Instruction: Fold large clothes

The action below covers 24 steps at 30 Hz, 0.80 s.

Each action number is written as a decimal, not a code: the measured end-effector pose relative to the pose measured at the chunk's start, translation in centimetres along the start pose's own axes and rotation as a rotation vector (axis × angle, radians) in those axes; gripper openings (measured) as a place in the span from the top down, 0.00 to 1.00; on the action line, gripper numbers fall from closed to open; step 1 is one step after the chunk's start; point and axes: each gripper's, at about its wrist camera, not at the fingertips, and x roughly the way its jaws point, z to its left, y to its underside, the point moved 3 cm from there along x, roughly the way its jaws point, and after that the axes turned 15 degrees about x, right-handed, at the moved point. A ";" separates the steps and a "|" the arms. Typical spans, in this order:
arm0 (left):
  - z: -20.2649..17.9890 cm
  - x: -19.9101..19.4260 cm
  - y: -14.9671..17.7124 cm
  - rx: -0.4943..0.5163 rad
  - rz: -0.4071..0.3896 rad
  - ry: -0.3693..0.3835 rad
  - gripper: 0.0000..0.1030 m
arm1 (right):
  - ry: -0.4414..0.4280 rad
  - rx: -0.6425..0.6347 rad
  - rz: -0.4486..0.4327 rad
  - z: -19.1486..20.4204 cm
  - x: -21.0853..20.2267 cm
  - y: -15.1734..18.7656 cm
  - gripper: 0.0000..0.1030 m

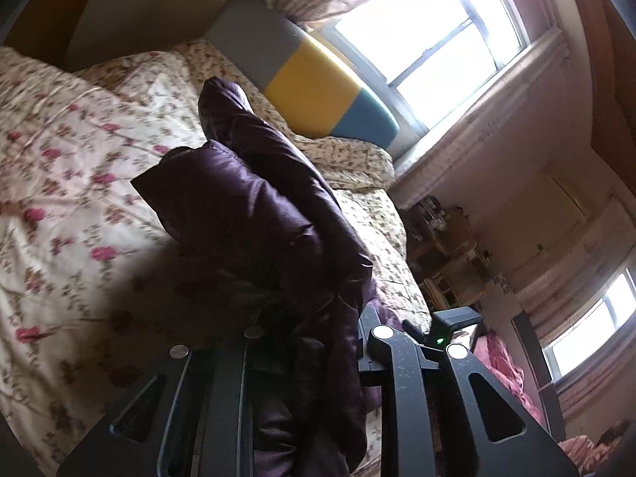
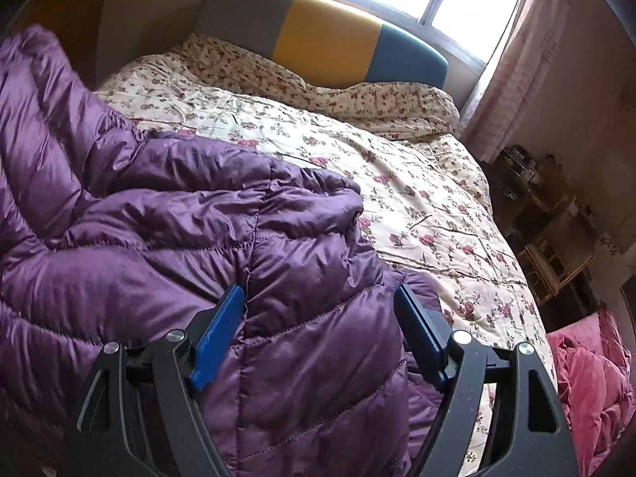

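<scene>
The purple puffer jacket (image 2: 190,238) lies on the floral quilt (image 2: 417,198), below the striped headboard (image 2: 326,51) (grey, yellow, teal). The left gripper (image 1: 314,318) is clamped narrowly on a raised fold of it. The right gripper (image 2: 318,314) stands wide over its hem, pads (image 2: 216,338) not squeezing.

Left gripper (image 1: 314,342): jaws drawn close, clamped on a bunched fold of purple down jacket (image 1: 254,206), pointing slightly downward.
Right gripper (image 2: 320,326): blue pads (image 2: 216,338) spread wide, tilted steeply down, gripping nothing.
</scene>
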 end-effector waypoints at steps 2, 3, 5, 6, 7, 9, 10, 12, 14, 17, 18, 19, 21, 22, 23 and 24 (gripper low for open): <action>-1.2 1.1 -0.4 0.016 0.011 0.016 0.81 | 0.002 -0.001 0.011 -0.3 0.3 0.1 0.25; -1.8 1.6 -0.6 0.025 0.016 0.022 0.81 | 0.003 -0.002 0.016 -0.5 0.5 0.1 0.25; -3.0 2.9 -1.0 0.043 0.030 0.038 0.81 | 0.008 -0.003 0.017 -0.7 0.7 0.1 0.25; -3.6 3.8 -1.2 0.052 0.039 0.044 0.81 | 0.010 0.000 0.022 -1.0 0.8 0.1 0.25; -4.2 4.6 -1.3 0.059 0.049 0.053 0.81 | 0.010 0.005 0.026 -1.2 0.9 0.0 0.23; -5.0 6.0 -1.3 0.074 0.067 0.067 0.81 | 0.008 0.011 0.032 -1.8 1.2 -0.1 0.23; -5.5 6.8 -1.3 0.082 0.077 0.071 0.81 | 0.008 0.011 0.034 -1.9 1.2 -0.1 0.22; -6.6 8.7 -1.0 0.096 0.105 0.094 0.81 | 0.013 0.026 0.038 -2.6 1.3 -0.4 0.22; -7.7 11.0 -0.5 0.111 0.142 0.108 0.81 | 0.019 0.040 0.045 -3.5 1.5 -0.6 0.22; -8.7 13.8 0.4 0.125 0.188 0.119 0.81 | 0.029 0.046 0.055 -4.5 1.9 -0.6 0.22; -8.9 14.8 0.7 0.125 0.205 0.122 0.81 | 0.031 0.049 0.057 -4.9 2.0 -0.5 0.21; -9.1 15.9 1.2 0.119 0.222 0.127 0.81 | 0.032 0.056 0.059 -5.3 2.1 -0.5 0.20; -9.2 17.4 1.8 0.104 0.244 0.134 0.81 | 0.033 0.067 0.064 -6.0 2.2 -0.4 0.20; -9.2 18.4 2.2 0.097 0.258 0.136 0.81 | 0.028 0.077 0.066 -6.4 2.3 -0.4 0.20; -9.3 19.0 2.5 0.098 0.266 0.135 0.81 | 0.028 0.083 0.068 -6.6 2.3 -0.3 0.20; -9.5 19.7 2.9 0.108 0.276 0.133 0.81 | 0.031 0.089 0.070 -6.8 2.4 -0.3 0.19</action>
